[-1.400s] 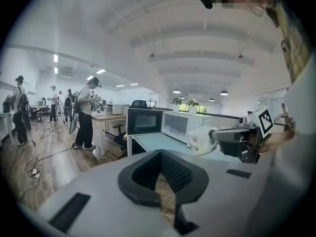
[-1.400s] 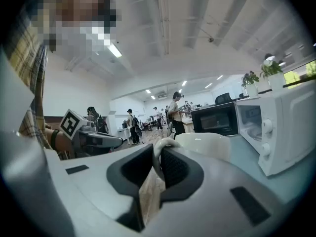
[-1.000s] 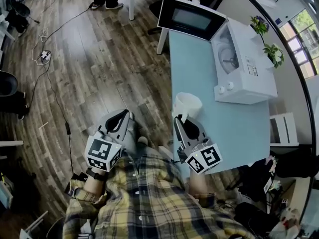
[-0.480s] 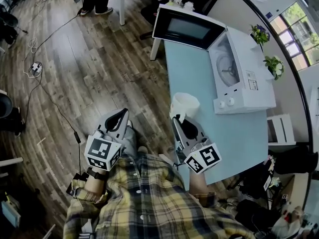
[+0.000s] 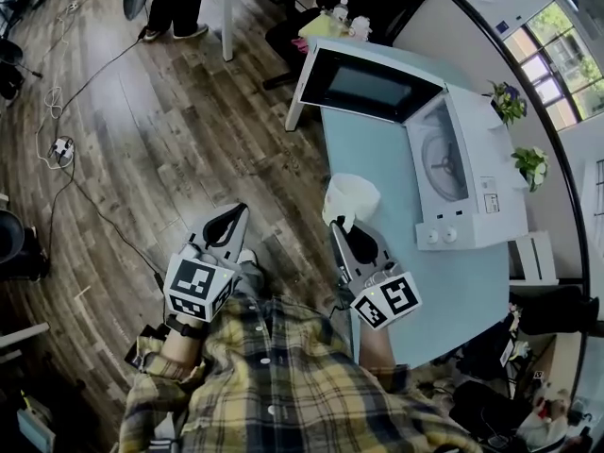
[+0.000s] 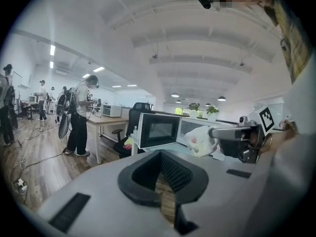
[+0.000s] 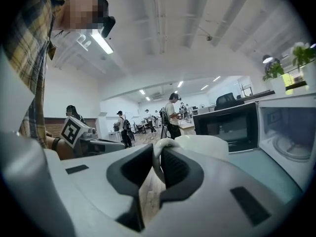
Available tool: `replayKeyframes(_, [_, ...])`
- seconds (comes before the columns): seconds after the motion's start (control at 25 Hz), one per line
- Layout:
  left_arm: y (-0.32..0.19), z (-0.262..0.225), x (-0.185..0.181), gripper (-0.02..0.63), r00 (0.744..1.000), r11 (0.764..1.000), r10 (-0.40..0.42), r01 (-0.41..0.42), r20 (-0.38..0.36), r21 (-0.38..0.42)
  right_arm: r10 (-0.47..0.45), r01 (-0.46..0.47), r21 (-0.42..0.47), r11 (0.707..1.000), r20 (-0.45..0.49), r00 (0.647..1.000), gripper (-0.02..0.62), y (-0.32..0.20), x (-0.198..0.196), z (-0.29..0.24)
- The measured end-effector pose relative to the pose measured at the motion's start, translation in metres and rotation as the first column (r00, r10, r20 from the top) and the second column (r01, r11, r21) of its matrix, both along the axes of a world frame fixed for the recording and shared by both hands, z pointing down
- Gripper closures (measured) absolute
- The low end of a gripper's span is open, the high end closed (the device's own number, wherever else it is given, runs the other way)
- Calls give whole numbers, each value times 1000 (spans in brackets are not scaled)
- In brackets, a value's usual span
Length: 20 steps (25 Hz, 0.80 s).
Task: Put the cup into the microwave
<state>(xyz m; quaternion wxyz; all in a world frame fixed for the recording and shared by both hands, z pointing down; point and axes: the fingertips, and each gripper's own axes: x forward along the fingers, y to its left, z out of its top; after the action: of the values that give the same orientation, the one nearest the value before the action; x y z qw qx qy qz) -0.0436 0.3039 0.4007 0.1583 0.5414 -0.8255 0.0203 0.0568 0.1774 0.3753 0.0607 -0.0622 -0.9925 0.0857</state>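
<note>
A white cup (image 5: 351, 198) hangs over the near-left edge of the light-blue table (image 5: 377, 159). My right gripper (image 5: 342, 226) is shut on its handle. In the right gripper view the handle (image 7: 157, 154) sits pinched between the black pads, with the cup body (image 7: 212, 147) beyond them. The white microwave (image 5: 477, 192) stands at the table's far right, its door (image 5: 373, 85) swung wide open and the turntable visible inside. My left gripper (image 5: 226, 228) is over the wooden floor left of the table, shut and holding nothing; in its own view the left gripper (image 6: 160, 158) shows the cup (image 6: 200, 139) to its right.
A person (image 5: 175, 3) stands on the floor at the far left beside another table. A black chair (image 5: 293, 26) and bottles (image 5: 344, 12) are behind the microwave door. Cables and a power strip (image 5: 61, 147) lie on the floor. Potted plants (image 5: 510, 102) stand beyond the microwave.
Both grippers and I have moved along the table toward the microwave, which now appears nearer. The cup stays in the right gripper's hold. The left gripper stays shut.
</note>
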Motion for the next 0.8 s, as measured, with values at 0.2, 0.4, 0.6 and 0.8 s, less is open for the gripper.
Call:
replayKeyframes(0.2, [5, 3, -38, 615, 1000, 1000, 16, -16, -3, 0, 33, -33, 3, 999, -9, 999, 543, 4, -33, 3])
replayKeyframes(0.4, [12, 14, -57, 615, 999, 999, 37, -38, -30, -7, 62, -62, 2, 998, -26, 998, 543, 10, -53, 10])
replayKeyframes(0.6, [16, 24, -60, 615, 997, 999, 48, -49, -58, -18, 71, -71, -8, 997, -60, 996, 543, 14, -58, 18])
replayKeyframes(0.8, [11, 34, -65, 615, 994, 997, 66, -69, -85, -24, 93, -95, -16, 995, -87, 992, 543, 8, -63, 26])
